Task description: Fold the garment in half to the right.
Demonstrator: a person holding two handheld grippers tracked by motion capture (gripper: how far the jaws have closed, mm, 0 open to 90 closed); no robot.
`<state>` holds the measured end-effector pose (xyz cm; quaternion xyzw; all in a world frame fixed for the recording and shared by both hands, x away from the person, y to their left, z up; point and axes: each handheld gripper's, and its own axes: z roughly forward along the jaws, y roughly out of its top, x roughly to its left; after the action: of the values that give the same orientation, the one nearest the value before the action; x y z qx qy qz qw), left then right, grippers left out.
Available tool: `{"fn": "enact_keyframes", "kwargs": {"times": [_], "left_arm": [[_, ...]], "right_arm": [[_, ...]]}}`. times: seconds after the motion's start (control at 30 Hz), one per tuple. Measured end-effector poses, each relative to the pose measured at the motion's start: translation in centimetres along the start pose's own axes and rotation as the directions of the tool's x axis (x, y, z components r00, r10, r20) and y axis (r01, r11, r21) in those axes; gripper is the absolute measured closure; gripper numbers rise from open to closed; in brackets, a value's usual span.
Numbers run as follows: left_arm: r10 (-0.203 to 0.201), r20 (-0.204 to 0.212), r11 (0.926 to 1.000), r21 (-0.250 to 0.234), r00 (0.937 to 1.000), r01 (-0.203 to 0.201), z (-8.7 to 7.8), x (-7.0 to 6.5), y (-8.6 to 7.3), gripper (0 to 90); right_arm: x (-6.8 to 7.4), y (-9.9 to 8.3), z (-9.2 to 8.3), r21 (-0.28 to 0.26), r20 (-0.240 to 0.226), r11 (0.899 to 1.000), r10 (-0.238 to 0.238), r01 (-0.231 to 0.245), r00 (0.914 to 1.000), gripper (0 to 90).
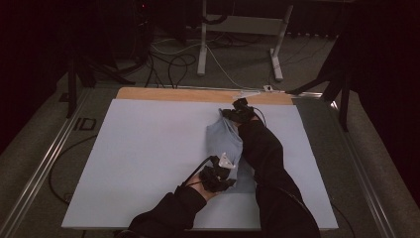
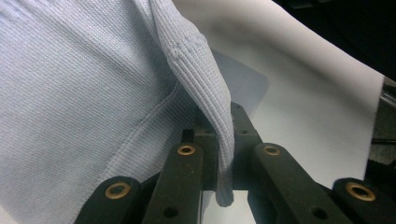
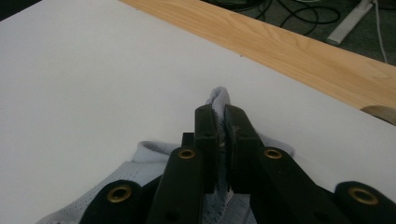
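The left gripper [image 2: 219, 135] was clamped on a ribbed edge of a pale blue garment [image 2: 84, 93]; in the left gripper view that ribbed band ran down between the two black jaws and poked out below them. The rest of the cloth spread away to the left of the jaws, with a seam crossing it. In the high view the left gripper [image 1: 216, 177] sat at the near end of the garment [image 1: 224, 136], close to the person's body, with its cable looping off to the left.

The right gripper [image 3: 220, 126] was closed on another fold of the same garment [image 3: 140, 154], a small tuft of fabric sticking up past the jaw tips. In the high view the right gripper [image 1: 241, 113] held the far end of the cloth, so the garment stretched in a narrow strip between the two grippers, beside the right sleeve [image 1: 270, 163].

The garment lay on a white sheet [image 1: 148, 163] that covered most of the table. A strip of bare wooden tabletop [image 1: 173, 94] showed along the far edge. Beyond it, cables [image 1: 173, 64] trailed over the floor around a white table frame [image 1: 203, 39].
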<state>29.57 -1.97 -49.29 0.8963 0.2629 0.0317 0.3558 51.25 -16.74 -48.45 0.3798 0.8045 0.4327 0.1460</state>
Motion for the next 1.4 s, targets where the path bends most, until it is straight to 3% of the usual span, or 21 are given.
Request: {"fn": "enact_keyframes", "kwargs": {"times": [0.1, 0.27, 0.37, 0.43, 0.57, 0.73, 0.8, 0.9, 1.03, 1.27, 1.4], "left_arm": [[-0.008, -0.002, 1.0000, 0.001, 1.0000, 0.008, 0.4, 0.0, 0.0, 86.4], [-0.007, -0.013, 0.9999, 0.007, 0.9999, 0.007, 1.1, 0.0, 0.4, 86.3], [-0.017, -0.021, 0.9998, 0.007, 0.9996, 0.017, 1.6, 0.0, 0.6, 86.3], [-0.024, -0.025, 0.9997, 0.010, 0.9994, 0.024, 1.9, 0.0, 0.6, 86.3], [-0.030, -0.026, 0.9993, 0.019, 0.9992, 0.031, 2.4, 0.1, 0.5, 86.3], [-0.031, -0.031, 0.9992, 0.023, 0.9991, 0.031, 2.8, 0.1, 0.5, 86.3], [-0.029, -0.031, 0.9991, 0.029, 0.9991, 0.030, 3.0, 0.1, 0.5, 86.3], [-0.034, -0.032, 0.9989, 0.032, 0.9989, 0.036, 3.2, 0.0, 0.7, 86.2], [-0.052, -0.029, 0.9984, 0.021, 0.9982, 0.052, 3.6, -0.5, 1.2, 85.8], [-0.041, 0.005, 0.9989, 0.021, 0.9991, 0.041, 4.4, -1.3, 1.8, 81.3], [-0.020, -0.008, 0.9994, 0.029, 0.9998, 0.020, 5.0, -2.0, 2.1, 79.8]], "right_arm": [[0.0, -0.2, 0.4, -0.004, -0.002, 1.000, -0.002, 0.002, 1.0000, 85.1], [-0.4, -0.7, 0.8, 0.032, 0.037, 0.999, -0.043, 0.041, 0.9984, 84.4], [-0.5, -0.7, 0.7, 0.027, 0.031, 0.999, -0.023, 0.023, 0.9992, 82.0], [-0.6, -0.5, 0.8, 0.045, 0.011, 0.999, 0.006, -0.007, 0.9999, 74.1], [-0.6, 0.1, 0.0, 0.031, 0.018, 0.999, 0.015, -0.016, 0.9997, 59.6], [-1.0, 0.3, -1.5, 0.065, -0.006, 0.998, -0.007, 0.007, 1.0000, 40.9], [-1.3, 0.3, -2.4, 0.053, 0.032, 0.998, -0.020, 0.018, 0.9993, 33.9], [-1.6, 0.2, -3.5, 0.032, 0.021, 0.999, -0.005, 0.004, 0.9998, 27.7], [-1.4, -0.2, -4.4, 0.025, 0.010, 1.000, 0.002, -0.002, 0.9999, 24.3], [-1.3, -0.9, -5.4, 0.014, 0.007, 1.000, 0.008, -0.008, 0.9999, 23.4], [-1.1, -1.2, -5.7, 0.010, 0.010, 1.000, 0.008, -0.008, 0.9999, 23.4]]}}
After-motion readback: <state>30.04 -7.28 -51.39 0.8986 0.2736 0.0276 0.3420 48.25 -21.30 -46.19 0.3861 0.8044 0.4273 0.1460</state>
